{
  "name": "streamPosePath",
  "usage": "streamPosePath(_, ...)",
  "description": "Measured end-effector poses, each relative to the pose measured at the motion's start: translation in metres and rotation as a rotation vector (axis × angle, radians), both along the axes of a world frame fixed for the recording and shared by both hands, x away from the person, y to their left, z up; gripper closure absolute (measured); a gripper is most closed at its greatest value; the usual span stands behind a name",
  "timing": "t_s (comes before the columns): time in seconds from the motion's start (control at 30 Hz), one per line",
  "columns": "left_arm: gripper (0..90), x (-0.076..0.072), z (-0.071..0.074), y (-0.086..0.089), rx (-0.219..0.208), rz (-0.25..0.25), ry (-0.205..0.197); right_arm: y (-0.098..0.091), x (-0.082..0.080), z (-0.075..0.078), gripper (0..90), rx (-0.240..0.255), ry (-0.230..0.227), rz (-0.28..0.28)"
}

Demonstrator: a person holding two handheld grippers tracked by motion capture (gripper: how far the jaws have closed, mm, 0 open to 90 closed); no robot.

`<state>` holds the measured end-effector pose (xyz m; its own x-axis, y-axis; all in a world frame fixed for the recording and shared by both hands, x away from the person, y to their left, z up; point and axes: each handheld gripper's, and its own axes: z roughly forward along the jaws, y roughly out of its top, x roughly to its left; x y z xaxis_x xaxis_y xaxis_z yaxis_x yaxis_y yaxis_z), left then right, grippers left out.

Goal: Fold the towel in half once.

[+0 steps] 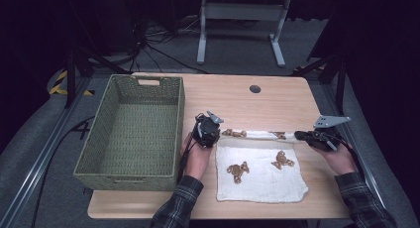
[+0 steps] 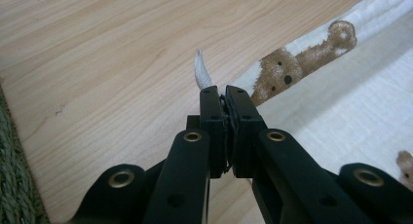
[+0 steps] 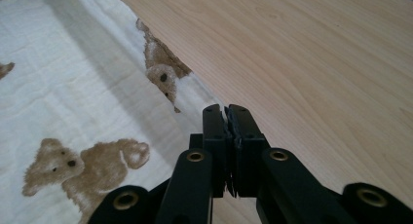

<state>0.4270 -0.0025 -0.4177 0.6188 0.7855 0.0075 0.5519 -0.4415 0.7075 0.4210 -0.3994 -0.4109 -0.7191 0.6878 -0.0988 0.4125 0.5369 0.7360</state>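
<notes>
Pinching the soft, light towel (image 1: pixel 262 176) at its far corners, left gripper (image 2: pixel 222 95) and right gripper (image 3: pixel 225 112) fold it.

The cloth (image 2: pixel 341 112) runs off the left gripper view's right edge.

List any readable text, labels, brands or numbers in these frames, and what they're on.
None readable.
The cloth carries only teddy bear prints, no lettering.
The woven basket, the wooden table and both grippers, left and right, show no label or marking.
</notes>
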Motion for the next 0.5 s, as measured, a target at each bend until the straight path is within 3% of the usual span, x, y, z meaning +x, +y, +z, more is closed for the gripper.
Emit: streamPosePath(0.5, 86.8, -0.034, -0.01, -0.001, 0.031, -0.045, 0.02, -0.006, -0.024, -0.009, 87.0, 0.025, 0.037, 0.016)
